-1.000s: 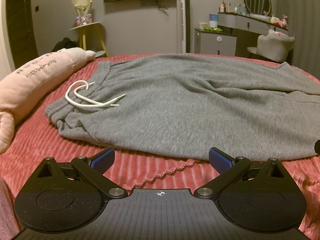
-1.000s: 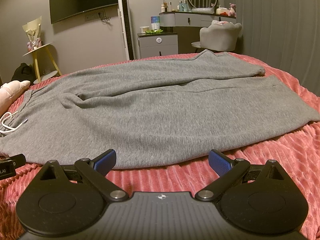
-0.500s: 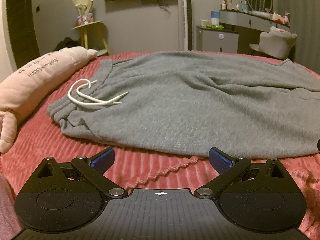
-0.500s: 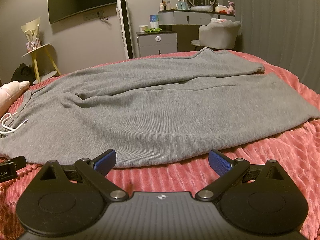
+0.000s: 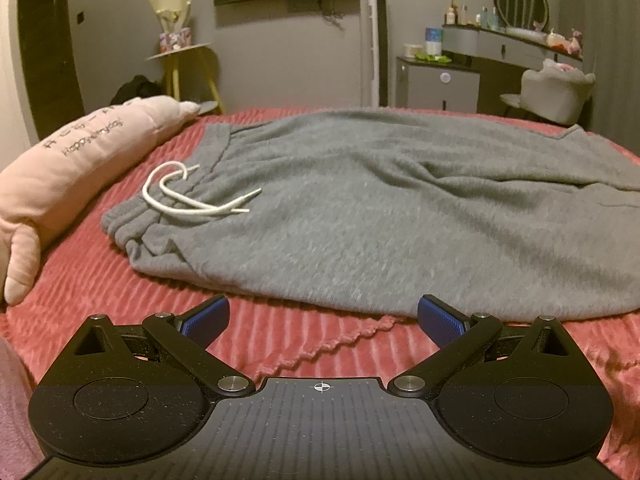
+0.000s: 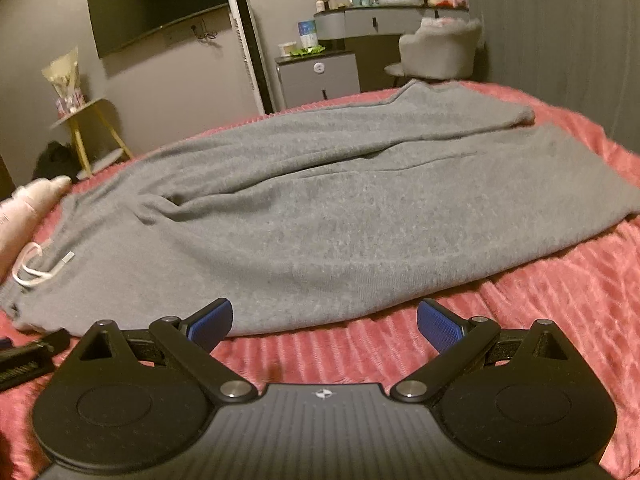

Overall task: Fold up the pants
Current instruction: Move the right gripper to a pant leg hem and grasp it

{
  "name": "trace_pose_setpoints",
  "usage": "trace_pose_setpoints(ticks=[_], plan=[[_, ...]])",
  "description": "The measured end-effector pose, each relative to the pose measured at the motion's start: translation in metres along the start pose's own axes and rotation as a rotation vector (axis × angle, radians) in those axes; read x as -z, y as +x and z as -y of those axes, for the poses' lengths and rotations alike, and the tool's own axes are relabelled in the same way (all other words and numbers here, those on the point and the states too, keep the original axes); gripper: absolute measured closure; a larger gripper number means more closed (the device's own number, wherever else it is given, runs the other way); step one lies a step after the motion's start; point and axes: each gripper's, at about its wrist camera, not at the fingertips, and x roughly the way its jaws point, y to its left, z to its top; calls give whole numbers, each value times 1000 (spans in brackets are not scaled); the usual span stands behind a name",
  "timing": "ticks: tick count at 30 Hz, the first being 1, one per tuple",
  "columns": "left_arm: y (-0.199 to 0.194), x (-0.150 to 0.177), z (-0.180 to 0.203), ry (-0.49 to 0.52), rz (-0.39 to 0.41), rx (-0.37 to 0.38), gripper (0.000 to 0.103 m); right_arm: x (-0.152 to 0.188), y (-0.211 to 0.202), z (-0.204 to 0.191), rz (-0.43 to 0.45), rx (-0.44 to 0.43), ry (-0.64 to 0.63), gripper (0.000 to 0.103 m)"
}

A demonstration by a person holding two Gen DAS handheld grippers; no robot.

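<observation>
Grey sweatpants lie flat across a pink ribbed bedspread, waistband at the left with a white drawstring on top. In the right wrist view the pants stretch from the waistband at left to the leg ends at right, the two legs lying side by side. My left gripper is open and empty, just short of the pants' near edge by the waist end. My right gripper is open and empty at the near edge of the near leg.
A long pink plush pillow lies along the bed's left side. Beyond the bed stand a yellow side table, a white tower unit, a grey cabinet, a vanity and a chair. The left gripper's body shows at the right view's left edge.
Both grippers have moved a little closer to the pants' near edge. The right view has tilted and shifted. Both stay open.
</observation>
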Motion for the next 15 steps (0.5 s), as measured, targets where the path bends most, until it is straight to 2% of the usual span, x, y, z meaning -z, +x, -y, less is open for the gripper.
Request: trace_pose_setpoints(ticks=[5, 8, 10, 12, 15], plan=[[2, -6, 5, 12, -19, -1, 0, -11, 2, 6, -58, -49, 38, 4], [5, -15, -2, -65, -35, 8, 0, -30, 18, 22, -96, -84, 130, 4], [12, -25, -4, -125, -38, -10, 0, -43, 32, 31, -49, -52, 112, 4], [24, -39, -3, -163, -32, -54, 0, -54, 53, 38, -1, 31, 48, 4], [49, -58, 6, -154, -4, -128, 0, -62, 98, 58, -27, 81, 35, 4]])
